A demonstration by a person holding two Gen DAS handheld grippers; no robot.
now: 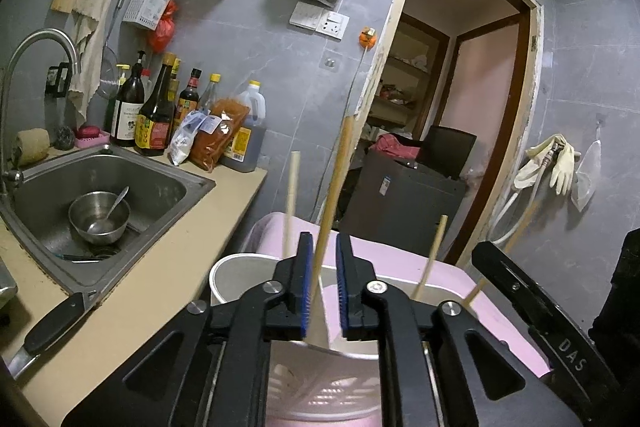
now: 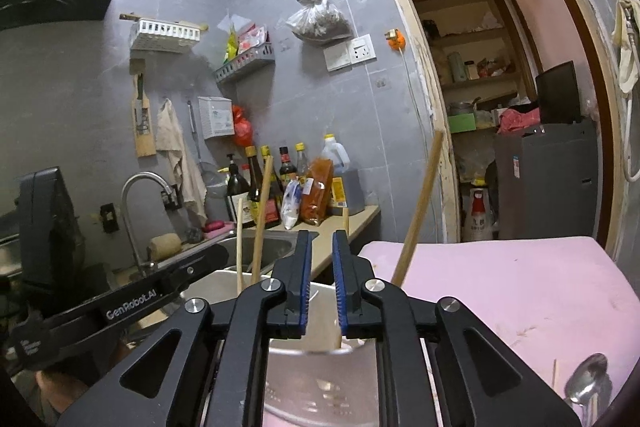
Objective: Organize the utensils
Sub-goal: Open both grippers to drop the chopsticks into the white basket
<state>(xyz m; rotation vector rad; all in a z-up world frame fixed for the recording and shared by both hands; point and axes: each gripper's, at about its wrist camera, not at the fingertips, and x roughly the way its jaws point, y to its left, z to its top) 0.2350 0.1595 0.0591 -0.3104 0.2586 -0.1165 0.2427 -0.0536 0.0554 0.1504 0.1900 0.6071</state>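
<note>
Chopsticks (image 1: 333,195) upright in white holder (image 1: 224,275), seen through both wrist cameras. Left gripper (image 1: 323,247) slightly parted, blue pads (image 1: 306,279) a narrow gap apart, one long wooden chopstick rising through that gap; contact with the left pad not clear, right pad apart from it. Three more sticks leaning out of the holder: one to the left, two to the right. Holder seated on a pink basket (image 1: 500,307), perforated pink wall visible under the linkage. Right gripper (image 2: 320,247) likewise narrowly parted, nothing clearly pinched; a stick end visible low by the right pad, contact uncertain. Another chopstick leaning just right of its fingers, two more to the left. Metal spoon (image 2: 586,383) lying on the pink surface at lower right. Farther out: steel sink (image 1: 120,187) with a metal bowl (image 1: 98,217) and spoon inside, knife (image 1: 52,331) on the beige counter (image 1: 160,291), sauce bottles (image 1: 156,115) along the grey tiled wall, open doorway beyond.
</note>
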